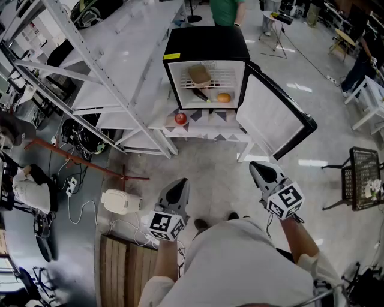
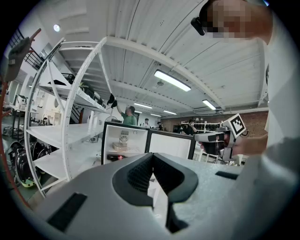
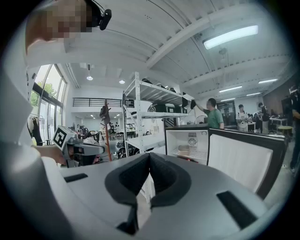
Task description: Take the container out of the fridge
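Observation:
A black mini fridge (image 1: 207, 43) stands on a low white table (image 1: 207, 133) with its door (image 1: 271, 114) swung open to the right. On its wire shelf lies a tan lidded container (image 1: 200, 74), which also shows small as the container (image 2: 120, 146) and the container (image 3: 184, 150). Beneath it lie a dark eggplant (image 1: 200, 93) and an orange (image 1: 224, 97). My left gripper (image 1: 177, 189) and right gripper (image 1: 262, 171) hover near my body, well short of the fridge. Both are shut with nothing between their jaws.
A red apple (image 1: 180, 118) sits on the table in front of the fridge. White shelving racks (image 1: 102, 84) run along the left. A white appliance (image 1: 120, 201) and a wooden pallet (image 1: 123, 270) lie on the floor at my left. A black wire stand (image 1: 363, 180) is at the right. A person in green (image 1: 225, 11) stands behind the fridge.

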Tool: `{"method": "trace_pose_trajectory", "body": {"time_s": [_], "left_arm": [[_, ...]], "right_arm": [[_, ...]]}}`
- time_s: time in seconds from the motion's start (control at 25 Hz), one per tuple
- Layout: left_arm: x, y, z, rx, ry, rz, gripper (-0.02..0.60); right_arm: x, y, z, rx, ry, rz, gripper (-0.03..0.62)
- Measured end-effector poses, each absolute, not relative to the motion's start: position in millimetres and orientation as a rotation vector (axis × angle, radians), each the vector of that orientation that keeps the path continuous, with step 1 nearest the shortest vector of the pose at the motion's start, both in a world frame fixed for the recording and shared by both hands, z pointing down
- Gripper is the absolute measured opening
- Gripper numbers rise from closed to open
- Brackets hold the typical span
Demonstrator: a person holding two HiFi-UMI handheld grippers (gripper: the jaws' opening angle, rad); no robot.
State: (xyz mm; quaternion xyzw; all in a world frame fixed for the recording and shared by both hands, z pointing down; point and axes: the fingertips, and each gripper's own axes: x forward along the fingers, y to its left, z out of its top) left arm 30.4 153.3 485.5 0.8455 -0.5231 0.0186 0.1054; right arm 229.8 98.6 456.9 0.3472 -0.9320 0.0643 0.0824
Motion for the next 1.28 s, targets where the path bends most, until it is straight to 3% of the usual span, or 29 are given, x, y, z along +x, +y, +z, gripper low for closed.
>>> {"method": "trace_pose_trajectory", "body": {"time_s": [0.68,1.28], "left_arm": [[17.4,159.0,486.5,2.511,-1.510,0.059,0.005],[-39.5,174.0,496.0,2.529,-1.461,0.057,0.005]], "right_arm": [[207.5,107.0,449.4,1.033,-2.788,0.174,0.006],[145.3,127.4,444.2,1.055,-2.765,0.132,0.006]]}}
